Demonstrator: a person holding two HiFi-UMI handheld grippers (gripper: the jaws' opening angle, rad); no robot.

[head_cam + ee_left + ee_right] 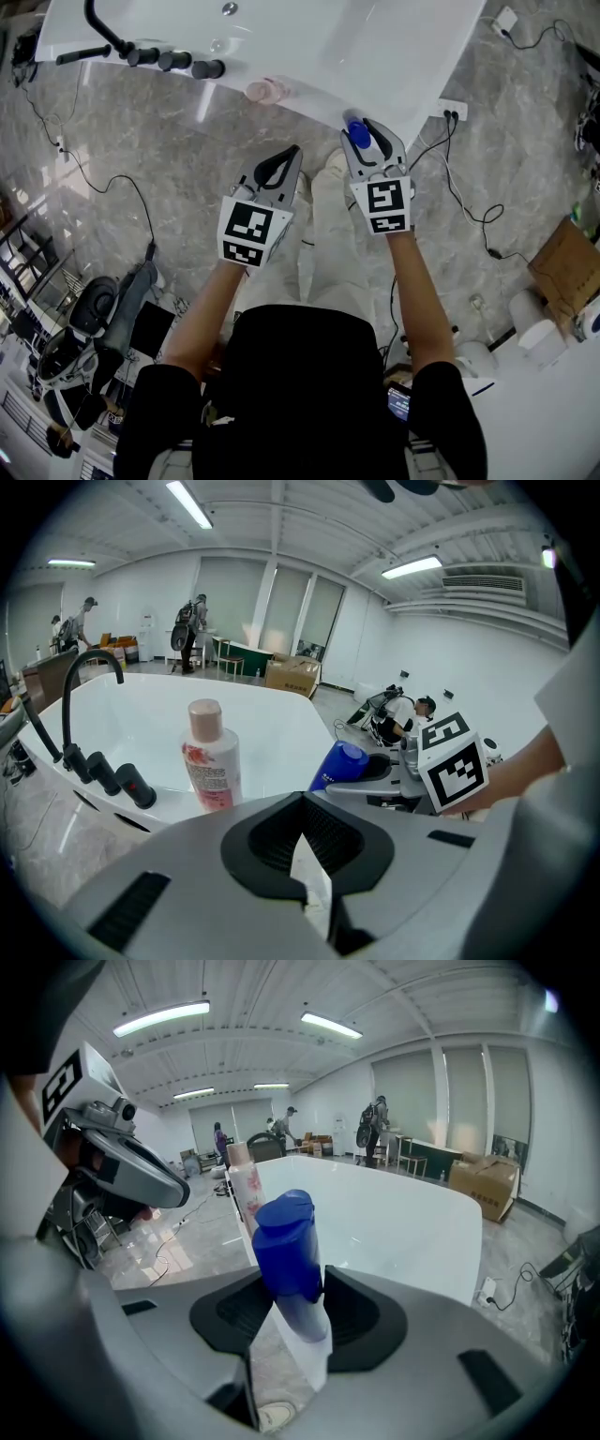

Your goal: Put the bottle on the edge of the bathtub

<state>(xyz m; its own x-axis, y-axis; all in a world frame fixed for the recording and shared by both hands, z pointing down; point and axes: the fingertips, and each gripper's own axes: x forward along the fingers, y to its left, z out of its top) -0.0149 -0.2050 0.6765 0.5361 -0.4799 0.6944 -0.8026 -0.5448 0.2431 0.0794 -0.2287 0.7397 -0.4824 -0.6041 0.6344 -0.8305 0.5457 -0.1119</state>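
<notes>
1. Head view: the right gripper [373, 141] is clamped on a blue plastic bottle [357, 137] and holds it in the air above the grey marble floor [187, 159]. The bottle is just short of the near edge of the white bathtub [394, 56], towards its right corner. The tub's flat rim is the surface meant to take the bottle, and the bottle does not yet rest on it. A pink-capped white bottle with a flowered label [265, 91] already lies or stands at that near edge, further left. The left gripper [286, 161] hangs beside the right one with nothing in it.

2. Left gripper view: the left gripper [302, 801] has its jaws drawn together to a narrow slit, and nothing sits between them. Beyond it, the pink-capped bottle [211, 757] stands upright on the surface, with the black faucet [89, 667] to its left. The blue bottle [339, 764] is to its right, well apart, carried in the right gripper [403, 772].

3. Right gripper view: the right gripper [292, 1302] grips the blue bottle [289, 1246] around its body, cap pointing ahead. The bathtub [403, 1213] lies just ahead, and the pink-capped bottle [246, 1183] is at its near edge.

4. Judgement: the pick-up is done and the carry is almost done. What is left is to bring the bottle over the near edge, stand it on the surface and let go.
</notes>
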